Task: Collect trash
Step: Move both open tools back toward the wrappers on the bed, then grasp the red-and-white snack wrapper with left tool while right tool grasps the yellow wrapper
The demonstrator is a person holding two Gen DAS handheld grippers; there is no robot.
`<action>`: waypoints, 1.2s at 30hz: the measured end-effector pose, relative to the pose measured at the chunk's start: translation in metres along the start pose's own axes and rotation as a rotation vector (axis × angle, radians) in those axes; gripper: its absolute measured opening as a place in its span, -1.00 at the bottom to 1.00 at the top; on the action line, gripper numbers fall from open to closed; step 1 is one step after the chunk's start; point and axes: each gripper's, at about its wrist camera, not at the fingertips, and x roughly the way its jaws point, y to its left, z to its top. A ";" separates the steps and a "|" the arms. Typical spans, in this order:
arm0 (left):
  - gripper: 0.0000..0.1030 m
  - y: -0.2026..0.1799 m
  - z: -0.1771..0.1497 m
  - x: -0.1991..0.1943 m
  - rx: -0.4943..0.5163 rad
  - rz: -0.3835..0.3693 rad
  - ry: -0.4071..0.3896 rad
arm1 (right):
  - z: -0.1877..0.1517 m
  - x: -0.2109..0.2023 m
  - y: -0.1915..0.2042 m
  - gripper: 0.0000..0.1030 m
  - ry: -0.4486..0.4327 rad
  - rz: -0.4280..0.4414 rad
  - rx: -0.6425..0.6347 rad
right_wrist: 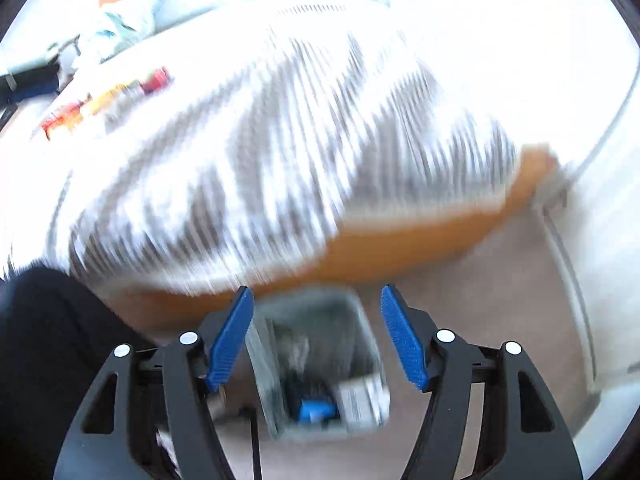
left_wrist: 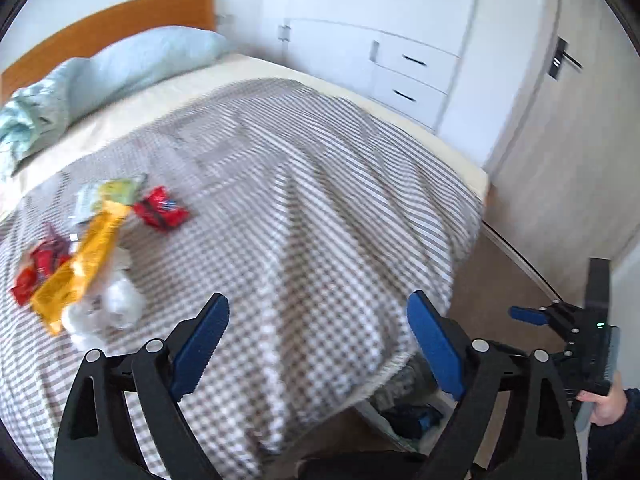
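A heap of trash lies on the checked bedspread (left_wrist: 300,184) at the left: a long yellow wrapper (left_wrist: 80,264), red wrappers (left_wrist: 160,210), a green-white packet (left_wrist: 112,192) and crumpled white tissue (left_wrist: 108,312). My left gripper (left_wrist: 316,344) is open and empty above the bed, to the right of the heap. My right gripper (right_wrist: 316,336) is open and empty, held above a grey bin (right_wrist: 320,364) on the floor by the bed's foot. The bin holds a blue item (right_wrist: 316,410) and a white carton (right_wrist: 364,400). The trash heap (right_wrist: 104,100) shows blurred in the right wrist view.
A light blue pillow (left_wrist: 132,64) and the wooden headboard (left_wrist: 116,24) are at the far end. White drawers (left_wrist: 412,80) and a wardrobe door (left_wrist: 560,140) stand right of the bed. The bin (left_wrist: 404,420) and right gripper (left_wrist: 560,320) show at lower right. The right wrist view is motion-blurred.
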 end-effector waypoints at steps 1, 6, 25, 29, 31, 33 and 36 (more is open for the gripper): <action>0.73 0.025 -0.003 -0.010 -0.055 0.039 -0.030 | 0.014 -0.005 0.013 0.24 -0.032 0.008 -0.024; 0.73 0.138 -0.011 -0.042 -0.284 0.179 -0.088 | 0.082 -0.011 0.096 0.24 -0.139 0.050 -0.182; 0.37 0.370 -0.025 0.041 -0.197 0.473 -0.013 | 0.156 0.073 0.359 0.31 -0.119 0.185 -0.530; -0.40 0.366 -0.026 0.068 -0.104 0.501 0.035 | 0.165 0.093 0.395 0.31 -0.091 0.213 -0.560; -0.41 0.367 -0.026 0.067 -0.105 0.507 0.040 | 0.168 0.107 0.411 0.31 -0.063 0.242 -0.568; -0.49 0.373 -0.022 0.049 -0.142 0.484 0.017 | 0.170 0.120 0.428 0.31 -0.053 0.223 -0.584; -0.54 0.404 -0.016 0.009 -0.337 0.414 -0.071 | 0.168 0.140 0.450 0.31 -0.047 0.209 -0.595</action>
